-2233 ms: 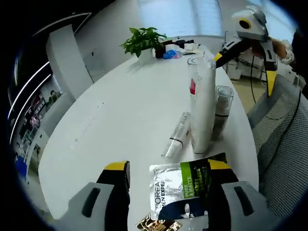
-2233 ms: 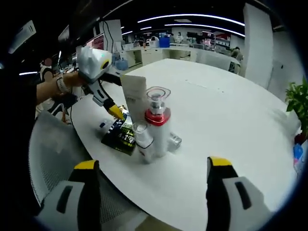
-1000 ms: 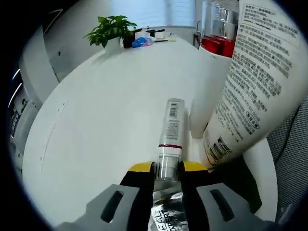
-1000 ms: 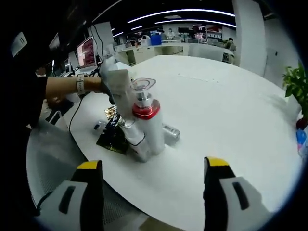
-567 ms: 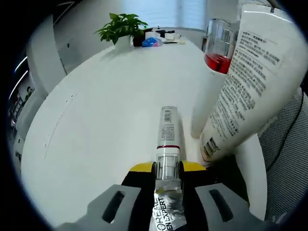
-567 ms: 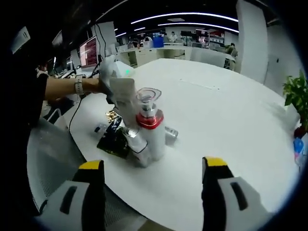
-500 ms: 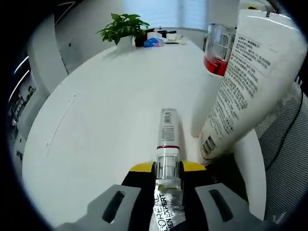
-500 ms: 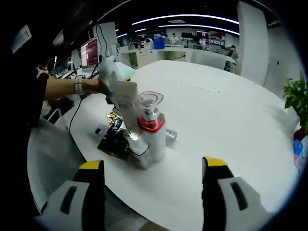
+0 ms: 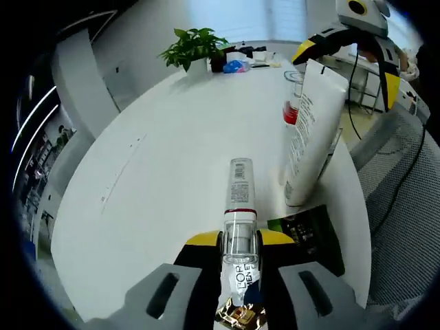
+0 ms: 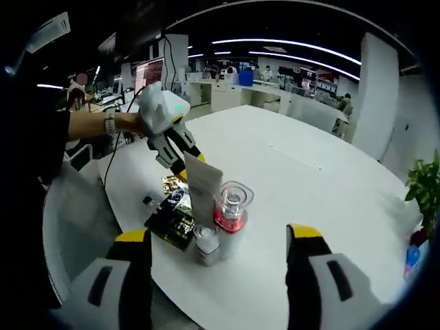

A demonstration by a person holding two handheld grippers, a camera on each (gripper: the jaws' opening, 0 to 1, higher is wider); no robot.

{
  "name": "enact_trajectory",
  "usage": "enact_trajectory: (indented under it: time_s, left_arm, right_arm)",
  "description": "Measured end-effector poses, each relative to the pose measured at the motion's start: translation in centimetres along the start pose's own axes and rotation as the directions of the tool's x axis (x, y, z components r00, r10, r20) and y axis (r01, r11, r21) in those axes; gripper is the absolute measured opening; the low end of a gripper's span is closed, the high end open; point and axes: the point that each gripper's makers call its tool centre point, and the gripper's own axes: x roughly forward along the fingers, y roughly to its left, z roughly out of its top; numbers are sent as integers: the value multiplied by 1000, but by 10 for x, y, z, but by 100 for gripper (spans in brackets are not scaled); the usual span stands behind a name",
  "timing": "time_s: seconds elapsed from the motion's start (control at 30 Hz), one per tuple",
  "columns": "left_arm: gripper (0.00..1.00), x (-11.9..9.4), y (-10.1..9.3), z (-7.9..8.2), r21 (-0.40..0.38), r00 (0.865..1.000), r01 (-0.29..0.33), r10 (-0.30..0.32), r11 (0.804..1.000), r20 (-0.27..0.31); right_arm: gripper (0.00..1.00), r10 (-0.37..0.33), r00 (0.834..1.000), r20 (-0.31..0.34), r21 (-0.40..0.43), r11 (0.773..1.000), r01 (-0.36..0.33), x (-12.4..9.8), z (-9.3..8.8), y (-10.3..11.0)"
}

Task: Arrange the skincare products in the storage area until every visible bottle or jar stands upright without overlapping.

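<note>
Left claw clamped on slim clear-capped bottle, bottle lying along jaws, pointing out over white bench. Sachet under it, letters "OR" readable. Beside: white tube upright with fine print, red-collared pump bottle behind, dark packet flat. Right claw wide apart, holding nothing, hovering off bench edge. Potted plant at far end.

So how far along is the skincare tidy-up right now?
Partly done. The white tube, the red-collared pump bottle and a small jar stand upright together. In hand: the left hand-held gripper is shut on a slim bottle, held off the table. Left: stand it upright, clear of the others and the flat sachets.
</note>
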Motion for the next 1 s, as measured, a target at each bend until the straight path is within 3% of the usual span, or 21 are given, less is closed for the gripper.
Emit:
enact_trajectory:
  time_s: [0.27, 0.47, 0.5, 0.53, 0.57, 0.67, 0.7, 0.77, 0.83, 1.0]
  left_arm:
    - [15, -43, -3, -8, -15, 998, -66, 66, 998, -6]
    - [15, -72, -9, -20, -3, 993, -110, 110, 994, -30]
    - [15, -77, -11, -21, 4, 993, -117, 117, 993, -28]
    - [15, -80, -13, -22, 3, 993, -118, 118, 993, -29]
    - [15, -85, -16, -24, 1, 992, -122, 122, 993, -30]
    - [15, -95, -24, -30, 13, 991, -128, 128, 992, -42]
    - [15, -98, -27, -33, 21, 990, -132, 133, 991, -52]
    - [15, -103, -31, -38, 29, 988, -137, 139, 990, -66]
    - [15, -106, -35, -41, 35, 987, -136, 139, 990, -78]
    - [15, -111, -49, -53, 82, 984, -109, 119, 991, -133]
  right_arm:
    - [75, 98, 995, 18, -182, 979, -93, 21, 48, 26]
    - [68, 191, 982, 9, -321, 930, -178, 46, 84, 57]
    - [68, 207, 978, -10, -362, 911, -196, 49, 88, 69]
    - [67, 210, 977, -19, -374, 905, -202, 50, 89, 72]
    - [66, 226, 973, -49, -424, 877, -226, 57, 91, 88]
    - [60, 230, 970, -81, -444, 863, -241, 74, 88, 103]
    - [59, 228, 968, -107, -481, 840, -251, 80, 84, 110]
    - [57, 223, 966, -128, -504, 825, -257, 93, 77, 121]
    - [52, 225, 964, -143, -520, 812, -266, 103, 71, 128]
    - [42, 269, 949, -165, -503, 804, -316, 126, 58, 145]
